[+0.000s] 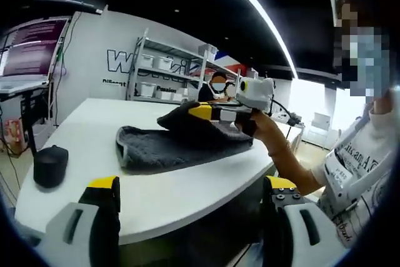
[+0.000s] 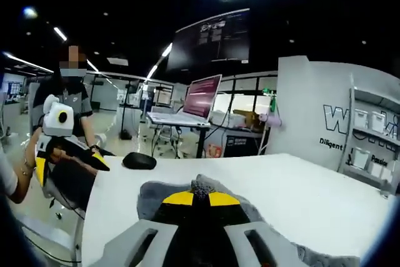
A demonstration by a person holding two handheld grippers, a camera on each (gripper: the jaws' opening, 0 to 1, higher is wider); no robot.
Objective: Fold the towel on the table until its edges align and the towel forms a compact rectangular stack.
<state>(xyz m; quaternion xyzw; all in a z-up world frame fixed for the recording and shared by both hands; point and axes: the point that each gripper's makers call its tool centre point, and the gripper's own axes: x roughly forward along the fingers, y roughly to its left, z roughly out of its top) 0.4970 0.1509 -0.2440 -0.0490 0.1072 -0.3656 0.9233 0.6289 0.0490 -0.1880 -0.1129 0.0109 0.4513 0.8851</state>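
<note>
Right tool (image 2: 200, 199) pinches fuzzy grey towel (image 1: 178, 145) on smooth white table (image 1: 156, 192); left tool (image 1: 190, 207) apart.

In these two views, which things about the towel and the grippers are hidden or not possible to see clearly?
- Towel, left gripper view: its far edges lie behind its raised fold and the right gripper, so alignment cannot be judged.
- Towel, right gripper view: its near part is covered by the right gripper, and the bottom edge cuts it off.
- Left gripper, right gripper view: small and seen at the left; open or shut cannot be told there.
- Black object: too dark to identify.
</note>
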